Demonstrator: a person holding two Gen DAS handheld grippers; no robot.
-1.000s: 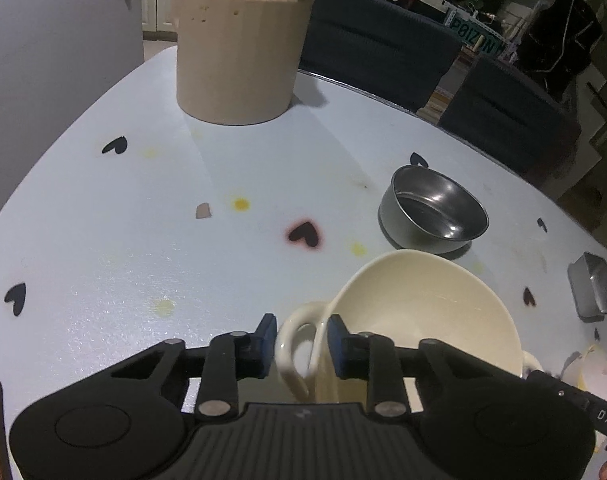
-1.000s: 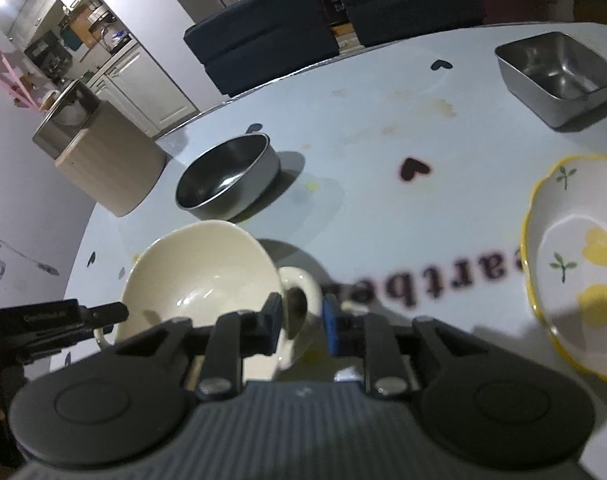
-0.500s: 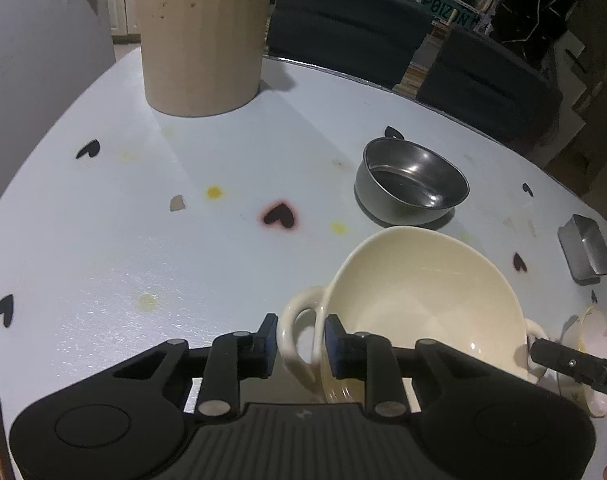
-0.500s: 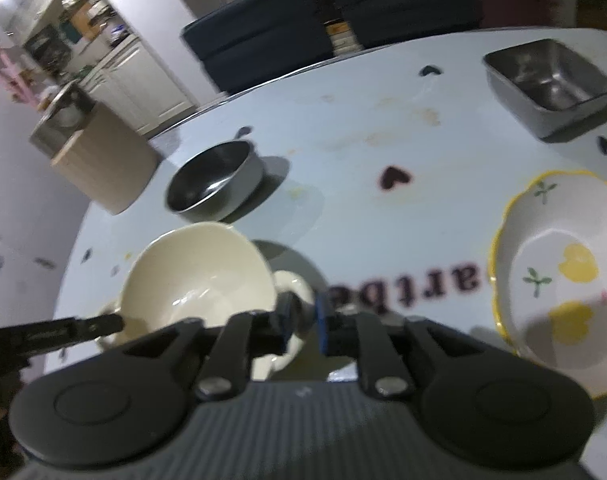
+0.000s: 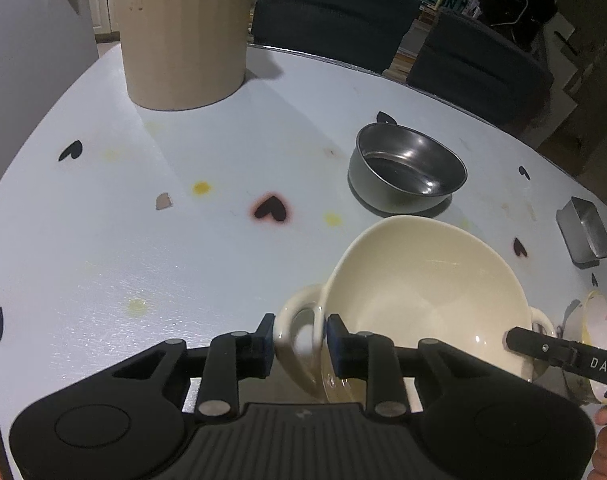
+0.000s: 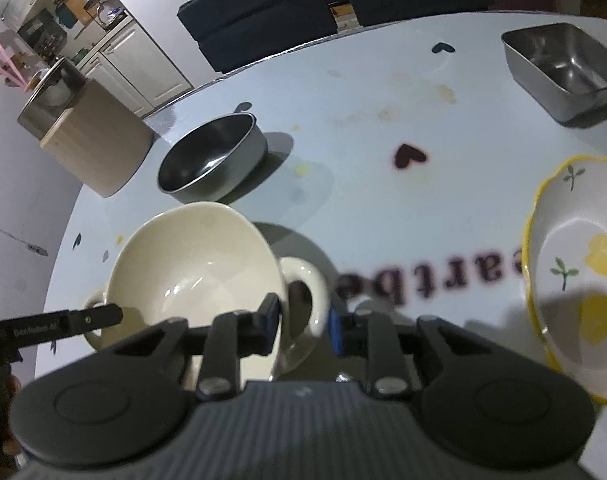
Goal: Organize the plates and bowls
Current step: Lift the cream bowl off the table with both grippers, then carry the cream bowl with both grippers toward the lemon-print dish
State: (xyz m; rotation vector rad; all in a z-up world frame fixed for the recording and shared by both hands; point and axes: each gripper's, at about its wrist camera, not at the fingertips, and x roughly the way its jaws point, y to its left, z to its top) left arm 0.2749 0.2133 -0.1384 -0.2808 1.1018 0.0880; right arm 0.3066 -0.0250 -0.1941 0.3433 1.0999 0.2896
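Observation:
A cream two-handled bowl (image 5: 419, 280) is held between both grippers, above the pale blue table (image 5: 143, 240). My left gripper (image 5: 297, 340) is shut on its left handle (image 5: 297, 320). My right gripper (image 6: 303, 320) is shut on its right handle (image 6: 307, 284); the bowl (image 6: 191, 264) shows left of it. A round steel bowl (image 5: 407, 172) stands beyond it on the table and also shows in the right wrist view (image 6: 213, 160). A white bowl with a yellow rim and lemon print (image 6: 579, 276) sits at the right.
A square steel tin (image 6: 563, 68) stands at the far right, also in the left wrist view (image 5: 585, 232). A tall beige canister (image 5: 183, 36) stands at the far left. Dark chairs (image 5: 335, 16) line the table's far edge.
Both grippers have stayed shut on the bowl's handles. The bowl has risen a little and its shadow now shows under it. The views have shifted slightly.

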